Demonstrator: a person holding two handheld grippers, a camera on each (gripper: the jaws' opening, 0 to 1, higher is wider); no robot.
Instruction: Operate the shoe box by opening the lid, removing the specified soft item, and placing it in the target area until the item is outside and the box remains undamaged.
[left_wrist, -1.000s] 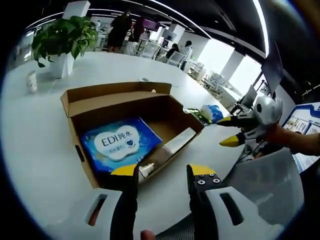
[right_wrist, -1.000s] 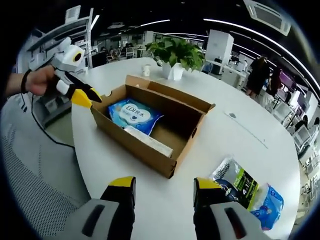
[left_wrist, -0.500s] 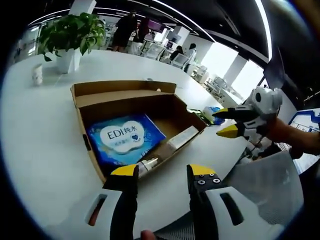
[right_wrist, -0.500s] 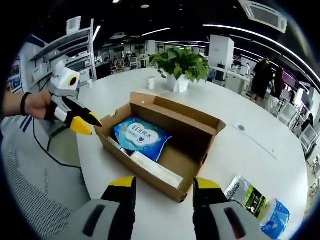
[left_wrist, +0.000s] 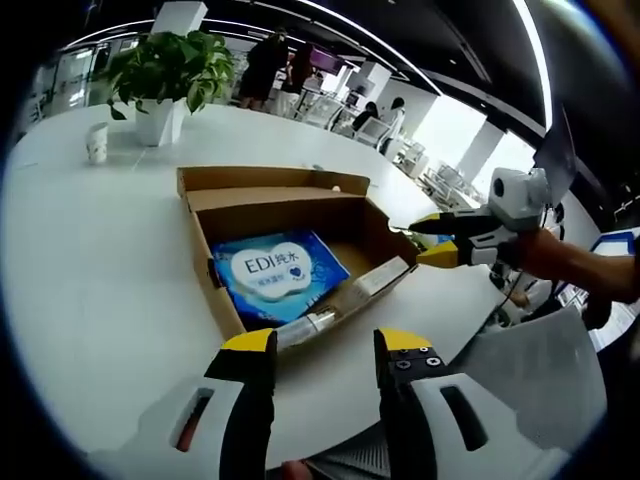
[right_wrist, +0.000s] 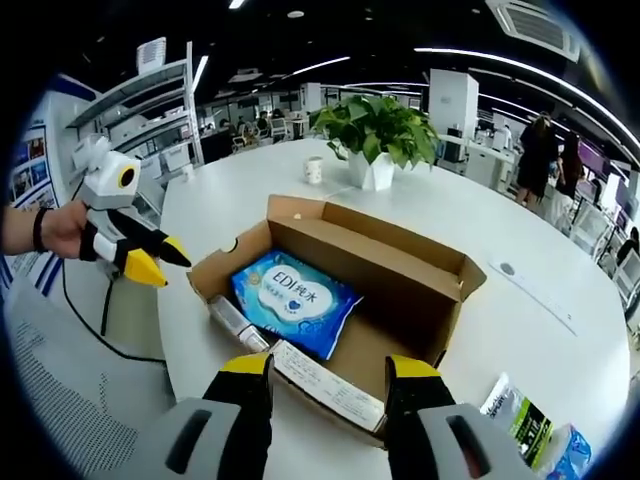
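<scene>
Already the cardboard box stands open on the white round table, its lid folded back upright along the far side so that the contents lie exposed from above. Inside, a blue soft pack lies flat on the box floor, beside a slim white carton and a small tube resting against the near wall; judged from the task, the pack is the soft item to be lifted out. The right gripper hovers just over the near wall, jaws apart and empty, apparently lined up to reach in. The left gripper holds off at the box's short end, jaws likewise apart and gripping nothing, probably to leave room. Two packets lie on the table near the box. A potted plant and a cup stand farther off; the room beyond is an open office with ceiling strip lights and people at a distance.
</scene>
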